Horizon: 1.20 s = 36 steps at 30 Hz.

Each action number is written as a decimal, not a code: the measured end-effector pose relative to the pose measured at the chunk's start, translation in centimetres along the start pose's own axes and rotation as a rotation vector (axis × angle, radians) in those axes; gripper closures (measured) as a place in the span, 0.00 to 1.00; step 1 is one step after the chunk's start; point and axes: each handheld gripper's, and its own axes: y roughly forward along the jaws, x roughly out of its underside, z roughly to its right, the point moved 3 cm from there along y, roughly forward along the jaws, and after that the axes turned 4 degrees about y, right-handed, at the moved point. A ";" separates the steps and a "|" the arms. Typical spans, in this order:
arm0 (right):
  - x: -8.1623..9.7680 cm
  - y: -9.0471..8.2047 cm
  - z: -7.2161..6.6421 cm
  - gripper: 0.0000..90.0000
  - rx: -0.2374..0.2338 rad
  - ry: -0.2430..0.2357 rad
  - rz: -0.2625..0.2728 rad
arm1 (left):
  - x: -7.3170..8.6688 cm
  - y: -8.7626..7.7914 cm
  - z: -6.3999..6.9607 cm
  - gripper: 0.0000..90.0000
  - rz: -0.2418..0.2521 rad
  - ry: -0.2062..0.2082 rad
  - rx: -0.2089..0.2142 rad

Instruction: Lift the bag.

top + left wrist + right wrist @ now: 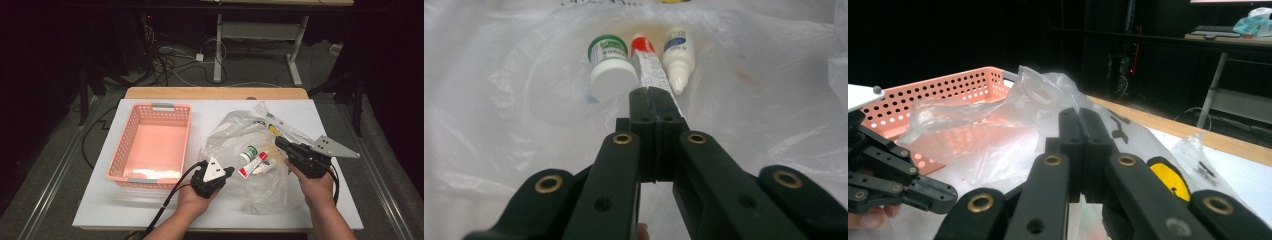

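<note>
Care matters here: my left tool [655, 107], clenched empty, points at the red-capped tube [647, 60] lying inside the plastic bag [225, 140], so I'd open before easing in.

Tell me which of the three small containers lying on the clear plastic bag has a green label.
The small round jar with the white cap, at the left of the row in the left gripper view; the middle tube is red-and-white, the dropper bottle white.

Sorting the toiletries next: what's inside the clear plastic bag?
In the plastic bag lie a green-labelled jar, a red-capped tube and a small white bottle. Crumpled folds may hide more.
</note>
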 end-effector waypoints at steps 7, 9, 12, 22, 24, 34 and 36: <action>0.0 0.1 0.3 1.00 0.008 -0.002 0.003 | -1.3 -0.5 0.1 0.98 0.024 0.035 -0.024; 0.0 0.1 0.3 1.00 0.015 -0.008 0.005 | -1.6 -0.5 0.2 0.98 0.024 0.051 -0.029; 0.1 -0.1 0.6 1.00 0.019 0.001 0.009 | -1.9 -0.4 0.3 0.98 0.028 0.050 -0.037; 0.5 0.6 1.2 1.00 0.020 0.016 0.005 | -4.0 -0.5 -0.4 0.98 0.086 0.045 -0.060; 0.4 0.5 1.2 1.00 0.027 0.012 0.012 | -4.6 -0.7 -0.6 0.98 0.100 0.056 -0.068; -1.4 -0.1 0.8 1.00 0.049 -0.007 0.060 | -7.4 -1.8 -1.6 0.98 0.150 0.100 -0.093; -1.9 -0.1 0.7 1.00 0.049 -0.005 0.076 | -7.9 -1.9 -1.9 0.98 0.161 0.103 -0.097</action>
